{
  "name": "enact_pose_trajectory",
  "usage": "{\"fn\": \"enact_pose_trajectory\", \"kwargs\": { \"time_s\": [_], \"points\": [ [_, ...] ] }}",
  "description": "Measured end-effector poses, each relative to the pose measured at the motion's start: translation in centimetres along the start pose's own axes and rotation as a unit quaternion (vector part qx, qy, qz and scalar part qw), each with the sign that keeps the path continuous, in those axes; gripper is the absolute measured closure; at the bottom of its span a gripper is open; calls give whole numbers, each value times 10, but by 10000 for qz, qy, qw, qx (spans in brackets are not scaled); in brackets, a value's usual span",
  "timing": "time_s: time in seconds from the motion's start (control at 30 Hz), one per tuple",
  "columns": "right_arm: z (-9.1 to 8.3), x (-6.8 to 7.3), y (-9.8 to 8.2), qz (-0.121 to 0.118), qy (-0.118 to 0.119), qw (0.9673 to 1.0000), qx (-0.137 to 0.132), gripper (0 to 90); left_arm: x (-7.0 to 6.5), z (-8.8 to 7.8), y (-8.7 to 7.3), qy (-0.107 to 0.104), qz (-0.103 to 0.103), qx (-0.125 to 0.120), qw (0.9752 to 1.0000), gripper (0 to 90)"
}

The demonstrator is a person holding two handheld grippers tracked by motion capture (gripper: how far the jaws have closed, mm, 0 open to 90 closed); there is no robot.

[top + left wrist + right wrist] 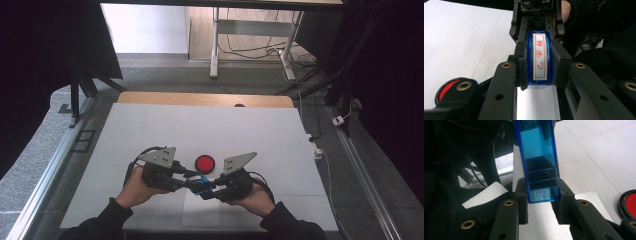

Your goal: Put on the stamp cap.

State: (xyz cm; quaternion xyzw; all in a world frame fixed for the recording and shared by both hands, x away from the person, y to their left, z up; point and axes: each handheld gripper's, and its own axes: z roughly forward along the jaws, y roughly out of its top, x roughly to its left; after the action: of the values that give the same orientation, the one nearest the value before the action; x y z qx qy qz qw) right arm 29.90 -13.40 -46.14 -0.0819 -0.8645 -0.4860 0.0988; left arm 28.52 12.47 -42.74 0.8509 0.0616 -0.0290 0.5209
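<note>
A blue see-through stamp (202,186) hangs just above the table's front middle, gripped from both ends. In the left gripper view the stamp (540,57) shows a white label with red characters, and my left gripper (540,68) is shut on its sides. My right gripper (544,196) is shut on the other end of the stamp (537,150), whose hollow blue body runs away from the camera. In the high view the left gripper (192,180) and right gripper (213,189) meet tip to tip. A round red ink pad (205,163) lies just beyond them.
A white mat (200,125) covers the table, with a wooden edge (205,98) at the far side. A loose white sheet (200,216) lies below the grippers near the front edge. The ink pad (630,203) sits close to the right gripper's side.
</note>
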Motion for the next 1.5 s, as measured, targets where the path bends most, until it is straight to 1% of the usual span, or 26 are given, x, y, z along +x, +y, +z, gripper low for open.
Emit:
{"fn": "enact_pose_trajectory", "kwargs": {
  "time_s": [0.17,0.2,0.23,0.4,0.63,0.83,1.0,1.07,1.33,1.5],
  "points": [
    [0,0,0,-33,63,10000,-34,688,0,2,-1,-65,47,13,10000,702],
    [0,0,1,-13,103,9999,-61,689,0,2,-1,-64,55,8,10000,702],
    [0,1,1,-26,95,9999,-42,688,0,2,-1,-59,61,12,10000,702],
    [0,1,1,-33,96,9999,-50,689,1,2,-2,-113,26,-52,9999,702],
    [-2,3,3,-181,128,9997,-136,691,3,1,-4,-244,-43,-211,9995,703],
    [-4,3,3,-193,136,9996,-153,691,3,2,-6,-281,-106,-298,9991,703],
    [-4,2,2,-172,146,9996,-159,690,4,3,-6,-265,-120,-287,9992,702],
    [-4,2,2,-149,138,9997,-159,688,3,3,-5,-238,-96,-262,9993,702],
    [-3,4,2,-192,-43,9997,-157,661,4,3,-4,-165,-164,-201,9995,702],
    [-4,4,2,-192,-104,9995,-208,631,3,4,-4,-114,-156,-157,9997,702]
  ]
}}
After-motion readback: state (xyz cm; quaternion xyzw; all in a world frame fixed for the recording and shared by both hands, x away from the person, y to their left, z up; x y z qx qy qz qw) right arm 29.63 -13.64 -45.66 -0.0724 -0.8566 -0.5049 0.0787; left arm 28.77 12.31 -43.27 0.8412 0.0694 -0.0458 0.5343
